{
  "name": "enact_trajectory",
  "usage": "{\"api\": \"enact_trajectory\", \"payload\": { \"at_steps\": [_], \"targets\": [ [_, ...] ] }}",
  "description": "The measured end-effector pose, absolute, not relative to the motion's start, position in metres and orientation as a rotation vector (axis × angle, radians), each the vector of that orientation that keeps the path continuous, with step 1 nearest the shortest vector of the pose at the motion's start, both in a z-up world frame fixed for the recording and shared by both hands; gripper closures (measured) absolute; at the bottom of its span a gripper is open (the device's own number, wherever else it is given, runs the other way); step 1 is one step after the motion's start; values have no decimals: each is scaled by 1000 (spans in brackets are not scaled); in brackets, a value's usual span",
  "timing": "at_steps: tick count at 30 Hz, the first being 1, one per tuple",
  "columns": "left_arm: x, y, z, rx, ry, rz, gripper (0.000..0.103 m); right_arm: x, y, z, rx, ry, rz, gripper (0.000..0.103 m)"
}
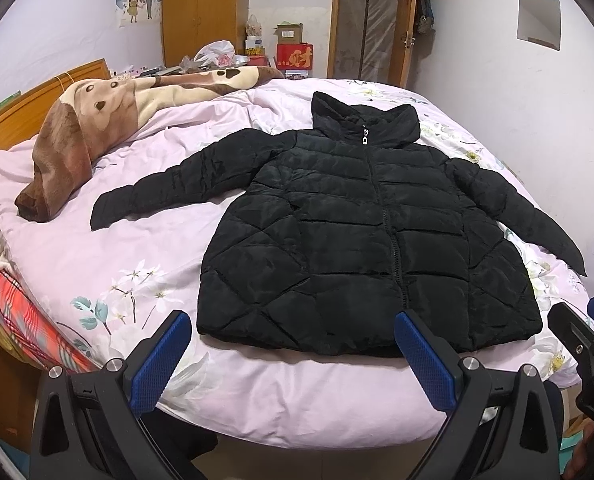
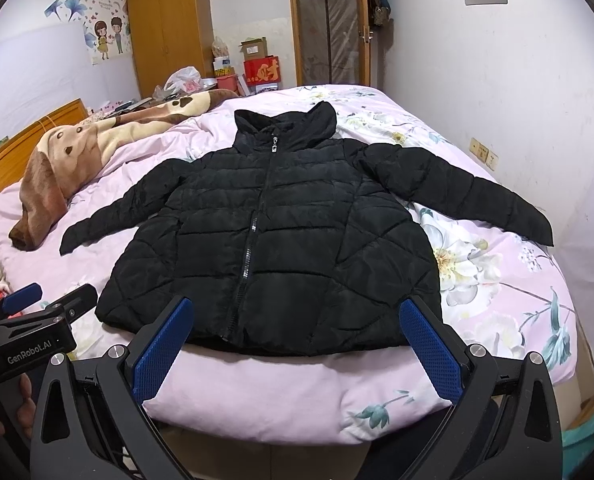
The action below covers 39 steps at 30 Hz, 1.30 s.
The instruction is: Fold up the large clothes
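A black quilted puffer jacket (image 1: 361, 232) lies flat, front up and zipped, on the pink floral bed; it also shows in the right wrist view (image 2: 273, 248). Both sleeves are spread outward and the collar points to the far side. My left gripper (image 1: 293, 356) is open and empty, held near the bed's front edge just short of the jacket's hem. My right gripper (image 2: 293, 344) is open and empty, also in front of the hem. Each gripper shows at the edge of the other's view: the right gripper (image 1: 589, 328) and the left gripper (image 2: 49, 300).
A brown and cream dog-print blanket (image 1: 97, 120) lies bunched at the bed's far left by the wooden headboard (image 1: 25, 108). Boxes and bags (image 1: 293, 52) stand beyond the bed beside a wardrobe (image 1: 201, 12). A wall runs along the bed's right side.
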<state>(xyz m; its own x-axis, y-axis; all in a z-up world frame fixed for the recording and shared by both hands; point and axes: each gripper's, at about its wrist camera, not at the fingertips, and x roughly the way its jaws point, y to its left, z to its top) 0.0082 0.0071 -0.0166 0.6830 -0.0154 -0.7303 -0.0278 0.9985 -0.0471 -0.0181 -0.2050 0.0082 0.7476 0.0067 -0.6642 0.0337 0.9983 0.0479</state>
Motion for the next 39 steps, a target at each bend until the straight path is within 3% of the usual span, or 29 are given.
{"api": "enact_trajectory", "payload": {
  "at_steps": [27, 39],
  "targets": [
    [46, 30, -31, -81, 856, 12, 0, 13, -197, -2, 36, 740, -10, 1],
    [139, 136, -61, -257, 895, 95, 0, 86, -164, -9, 41, 697, 92, 1]
  ]
}}
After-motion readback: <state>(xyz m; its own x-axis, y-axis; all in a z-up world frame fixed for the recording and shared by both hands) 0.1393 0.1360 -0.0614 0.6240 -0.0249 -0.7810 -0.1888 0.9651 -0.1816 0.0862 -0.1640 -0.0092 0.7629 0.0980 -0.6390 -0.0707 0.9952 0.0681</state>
